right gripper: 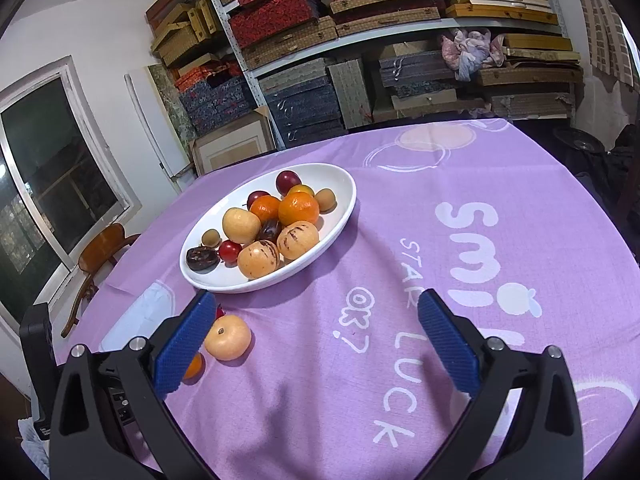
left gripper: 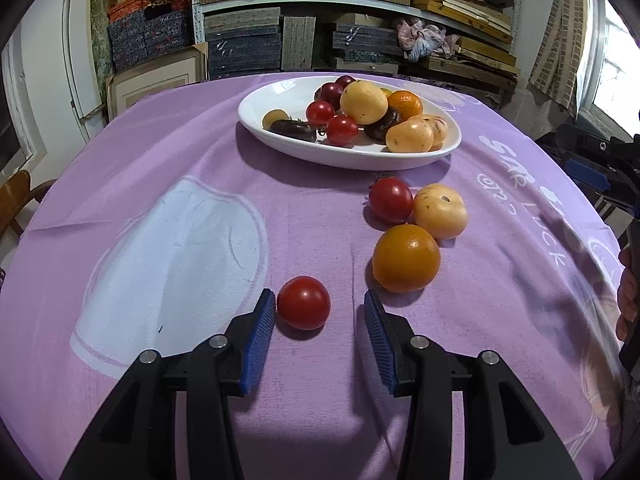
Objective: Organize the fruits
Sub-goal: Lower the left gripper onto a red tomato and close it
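A small red tomato lies on the purple cloth between the blue pads of my left gripper. The left pad is at its side, the right pad stands clear of it, so the gripper is open. Just beyond lie an orange, a pale yellow fruit and a second tomato. A white oval plate farther back holds several fruits. My right gripper hangs open over bare cloth, right of the pale fruit, with the plate ahead. Its left finger partly hides the orange.
The purple tablecloth with white lettering covers the whole table. Shelves of stacked boxes stand behind the far edge. A wooden chair sits at the left by a window. A hand holds the right gripper's handle at the right edge.
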Motion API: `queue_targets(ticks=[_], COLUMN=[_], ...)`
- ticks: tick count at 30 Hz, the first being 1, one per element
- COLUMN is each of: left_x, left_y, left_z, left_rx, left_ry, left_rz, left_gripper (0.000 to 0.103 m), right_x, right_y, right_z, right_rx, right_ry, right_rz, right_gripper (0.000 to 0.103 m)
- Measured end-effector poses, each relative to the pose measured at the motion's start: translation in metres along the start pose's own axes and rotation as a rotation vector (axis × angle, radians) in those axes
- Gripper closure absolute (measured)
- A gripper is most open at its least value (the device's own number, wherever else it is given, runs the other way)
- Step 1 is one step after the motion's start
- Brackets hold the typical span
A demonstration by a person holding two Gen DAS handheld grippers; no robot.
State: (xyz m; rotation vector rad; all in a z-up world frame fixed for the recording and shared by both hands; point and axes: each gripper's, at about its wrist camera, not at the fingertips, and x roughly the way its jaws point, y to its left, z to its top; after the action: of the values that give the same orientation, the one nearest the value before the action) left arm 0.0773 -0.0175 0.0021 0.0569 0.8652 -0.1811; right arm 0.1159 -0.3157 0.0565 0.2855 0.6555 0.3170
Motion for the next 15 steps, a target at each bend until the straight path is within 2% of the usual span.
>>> queue_targets(ticks=[15], left_x=[0.014], left_y=[0.012], left_z=[0.013], left_rx=[-0.063], left_ry=[0.011], left_rz=[0.002], left_gripper=[0.058], right_x=[0.007], right_y=[0.02], right_z=[-0.009], right_rx=[-0.095], right_ry=[0.027], right_rz=[-0.013], right_gripper=[0.004])
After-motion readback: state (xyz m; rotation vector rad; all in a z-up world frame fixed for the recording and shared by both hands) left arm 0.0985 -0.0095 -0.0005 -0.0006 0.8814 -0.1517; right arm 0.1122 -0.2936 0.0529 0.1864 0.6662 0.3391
